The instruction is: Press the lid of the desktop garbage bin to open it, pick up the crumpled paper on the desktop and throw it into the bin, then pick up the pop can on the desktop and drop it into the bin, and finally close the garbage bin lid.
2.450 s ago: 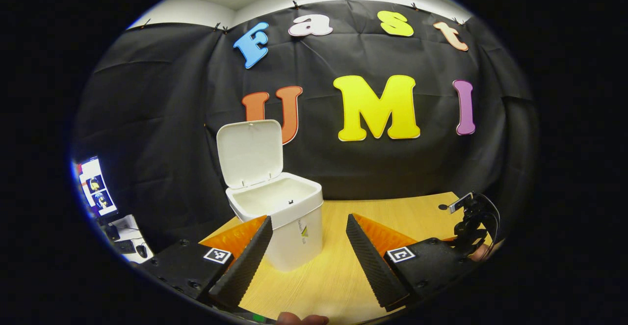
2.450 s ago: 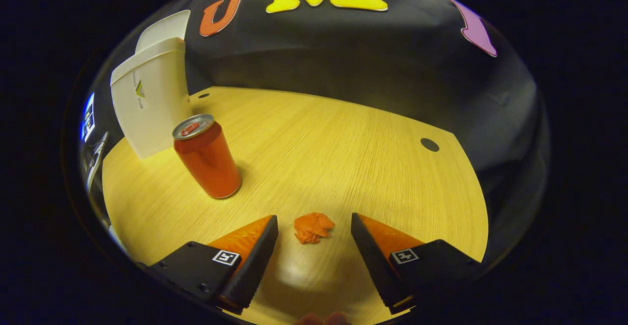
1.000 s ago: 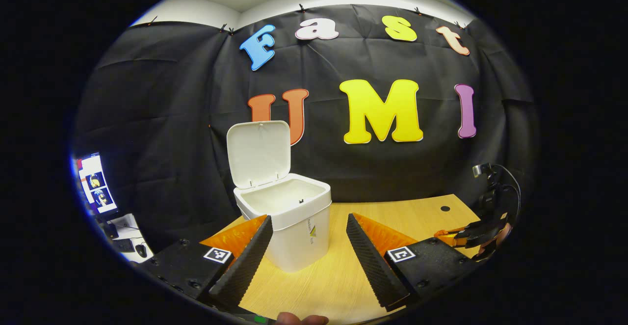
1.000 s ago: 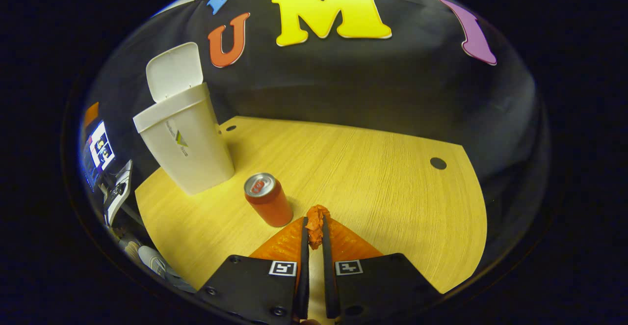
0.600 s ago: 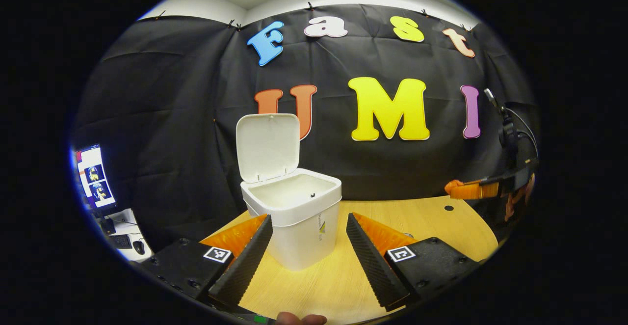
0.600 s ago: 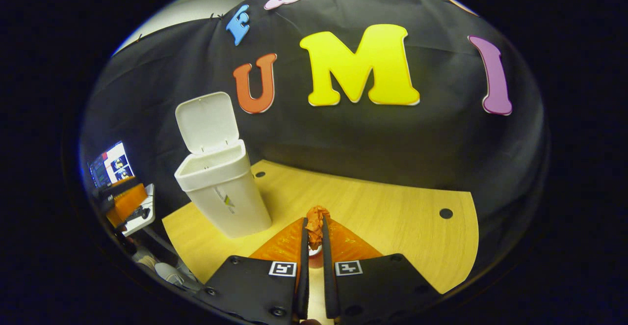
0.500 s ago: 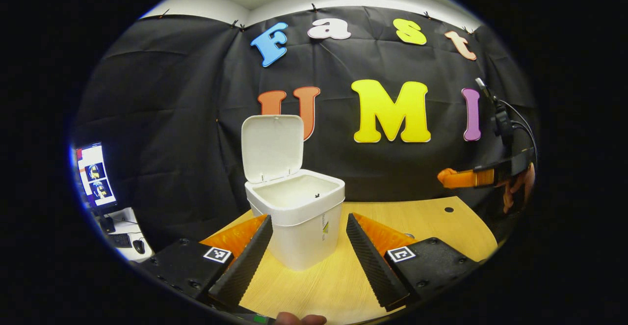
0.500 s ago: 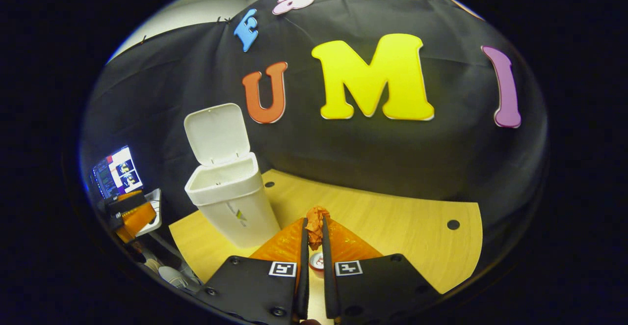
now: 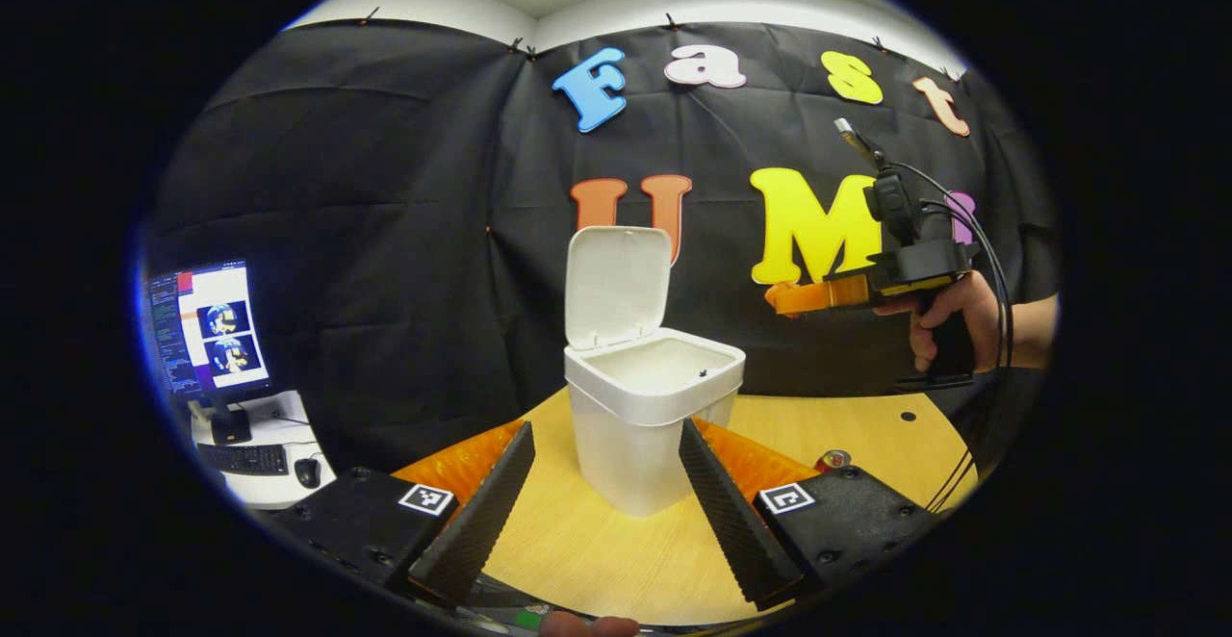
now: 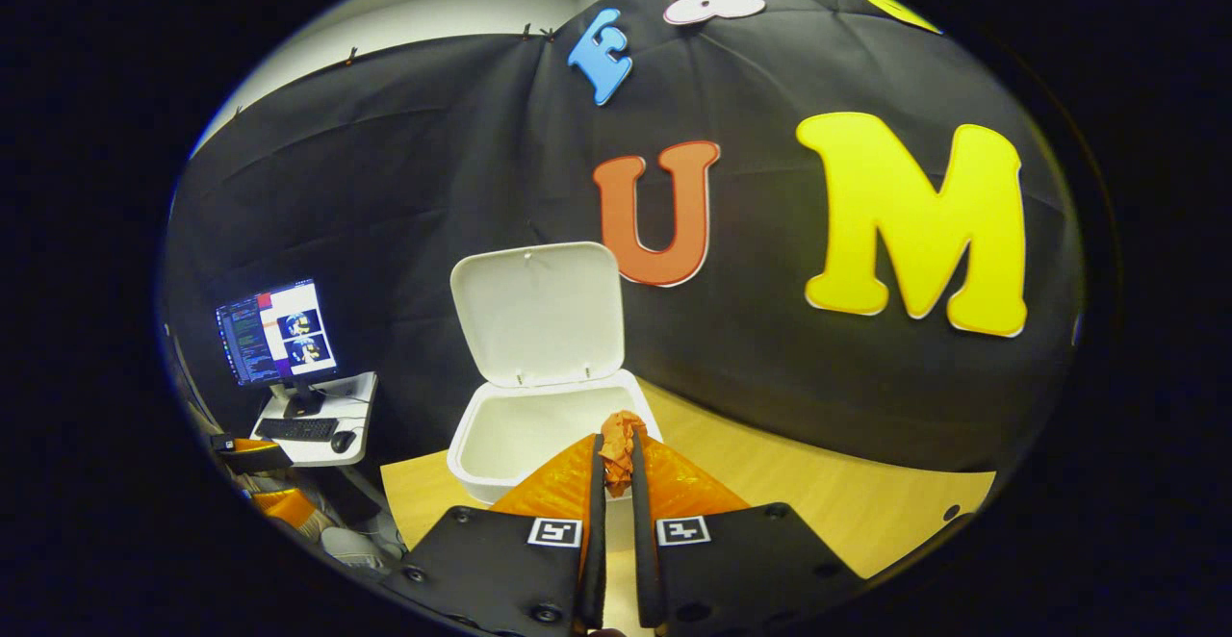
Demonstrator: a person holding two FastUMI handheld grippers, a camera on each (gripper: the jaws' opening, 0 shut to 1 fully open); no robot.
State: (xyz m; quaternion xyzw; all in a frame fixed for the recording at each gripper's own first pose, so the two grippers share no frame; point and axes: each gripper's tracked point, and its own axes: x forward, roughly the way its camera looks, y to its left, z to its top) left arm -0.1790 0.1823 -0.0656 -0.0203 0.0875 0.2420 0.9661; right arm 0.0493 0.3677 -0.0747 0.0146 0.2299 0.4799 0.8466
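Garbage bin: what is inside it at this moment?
The garbage bin stands with its lid up; the inner walls that show are bare white. Its floor is hidden by the rim. The crumpled paper sits pinched in the right claw, not inside.

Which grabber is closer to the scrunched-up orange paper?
Right. The right gripper is squeezing the crumpled paper between its fingers, up by the open bin. The left gripper is open, low over the desk, apart from the paper.

Bin point(image 10: 481, 459) mouth unobstructed; lid point(image 10: 537, 315) upright behind.
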